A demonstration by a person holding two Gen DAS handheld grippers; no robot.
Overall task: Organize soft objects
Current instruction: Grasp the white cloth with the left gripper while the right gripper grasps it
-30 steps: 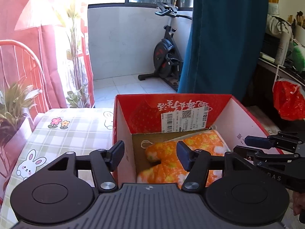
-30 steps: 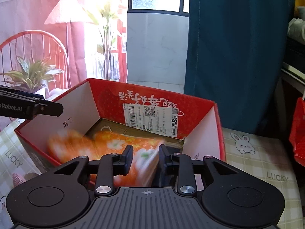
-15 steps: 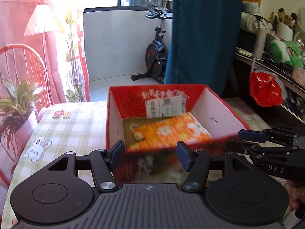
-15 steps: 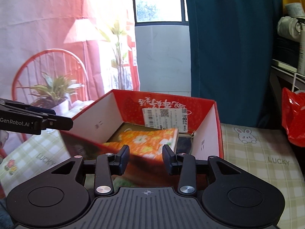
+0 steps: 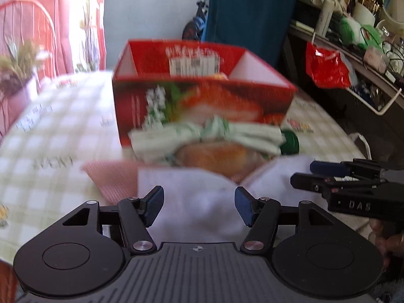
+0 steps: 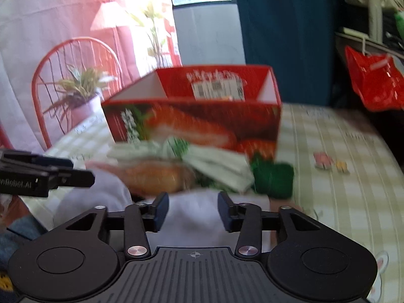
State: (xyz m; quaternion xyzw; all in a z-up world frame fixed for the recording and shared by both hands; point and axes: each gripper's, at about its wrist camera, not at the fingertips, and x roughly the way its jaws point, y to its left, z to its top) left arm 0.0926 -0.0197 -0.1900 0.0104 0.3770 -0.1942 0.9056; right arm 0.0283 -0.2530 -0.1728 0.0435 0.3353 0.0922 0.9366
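Red box (image 5: 202, 106) holds an orange item already. White cloth (image 5: 202, 197), green-white bundle (image 5: 209, 136) wait before it. Left gripper (image 5: 199, 205) released, empty; right gripper (image 6: 193, 210) jaws opening, empty.

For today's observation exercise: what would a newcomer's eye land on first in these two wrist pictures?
The red box, printed with strawberries, stands mid-table on the checked tablecloth. A heap of soft things lies before it: a green-and-white cloth over an orange piece, with white fabric nearest. Both grippers, left and right, hover empty above that white fabric.
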